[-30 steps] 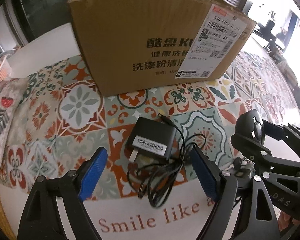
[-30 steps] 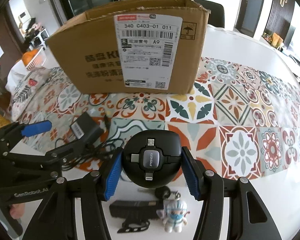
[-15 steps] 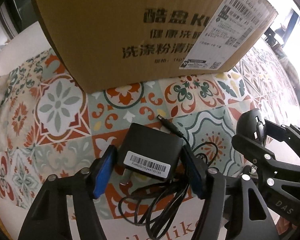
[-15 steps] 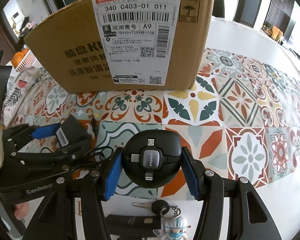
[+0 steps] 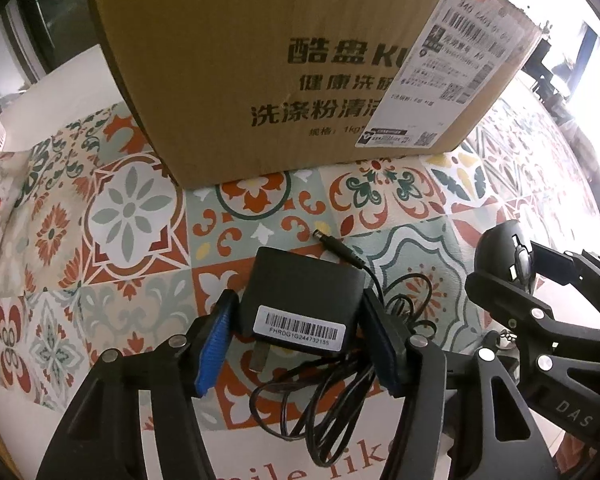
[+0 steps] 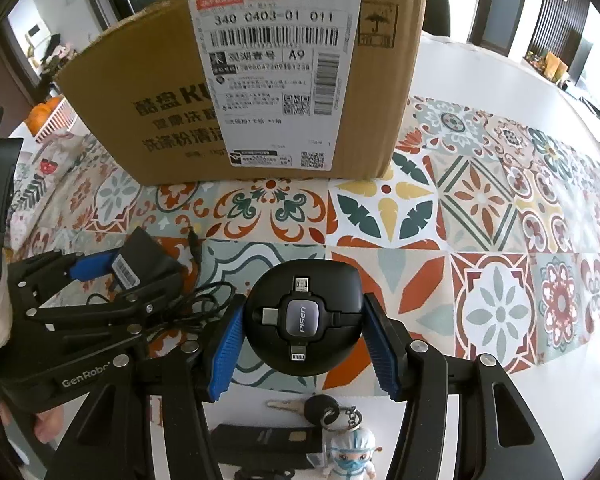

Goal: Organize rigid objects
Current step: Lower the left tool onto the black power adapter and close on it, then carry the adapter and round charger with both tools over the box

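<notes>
My left claw (image 5: 300,332) has just been closing onto the power adapter (image 5: 302,304); its dangling cord (image 5: 324,396) could snag. Right claw (image 6: 302,344) is gripping the round cable hub (image 6: 304,316).

The left claw (image 5: 300,332) is pointing steeply downward, its jaws having just been closing, now pressing a black adapter (image 5: 300,300). The right claw (image 6: 304,340), tilted likewise beside it, is clamping a round cable hub (image 6: 304,316).
</notes>
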### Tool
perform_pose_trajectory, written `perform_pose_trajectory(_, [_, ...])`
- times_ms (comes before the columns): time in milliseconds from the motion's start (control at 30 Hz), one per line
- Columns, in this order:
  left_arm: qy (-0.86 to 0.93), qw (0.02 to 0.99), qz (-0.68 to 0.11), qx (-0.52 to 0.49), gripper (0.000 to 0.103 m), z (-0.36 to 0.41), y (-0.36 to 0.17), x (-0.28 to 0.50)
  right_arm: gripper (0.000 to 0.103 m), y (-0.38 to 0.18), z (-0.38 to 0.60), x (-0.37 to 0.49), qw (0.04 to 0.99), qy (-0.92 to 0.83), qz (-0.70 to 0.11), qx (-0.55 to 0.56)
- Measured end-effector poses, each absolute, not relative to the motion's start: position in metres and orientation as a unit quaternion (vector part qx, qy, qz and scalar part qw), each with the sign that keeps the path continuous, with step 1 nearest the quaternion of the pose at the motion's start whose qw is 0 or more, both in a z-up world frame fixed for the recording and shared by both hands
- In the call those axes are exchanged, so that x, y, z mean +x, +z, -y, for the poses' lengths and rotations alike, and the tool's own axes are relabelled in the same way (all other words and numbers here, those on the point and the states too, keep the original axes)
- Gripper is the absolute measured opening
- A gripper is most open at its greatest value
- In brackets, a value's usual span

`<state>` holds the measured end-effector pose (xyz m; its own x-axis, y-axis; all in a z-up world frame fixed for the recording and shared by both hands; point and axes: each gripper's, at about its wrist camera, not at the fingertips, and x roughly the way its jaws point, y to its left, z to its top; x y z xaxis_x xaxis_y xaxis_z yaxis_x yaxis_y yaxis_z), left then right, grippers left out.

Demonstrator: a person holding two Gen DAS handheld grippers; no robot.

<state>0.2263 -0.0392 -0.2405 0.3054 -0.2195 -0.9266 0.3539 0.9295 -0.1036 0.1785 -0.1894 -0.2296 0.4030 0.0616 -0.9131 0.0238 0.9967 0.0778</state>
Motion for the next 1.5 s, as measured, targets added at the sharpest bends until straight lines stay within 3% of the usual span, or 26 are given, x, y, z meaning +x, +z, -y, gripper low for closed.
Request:
perform_pose_trajectory(800, [-0.163, 0.86, -0.482, 0.026, 0.057, 0.024, -0.156, 0.193, 0.057, -0.156, 0.181, 0.157, 0.88, 0.023, -0.475, 0.019])
perform_pose_trajectory(1500, [-0.164, 0.911, -0.38, 0.013, 0.057, 0.025, -0.056, 0.2, 0.057, -0.061, 0.185, 0.154, 0.932, 0.033, -0.36, 0.015])
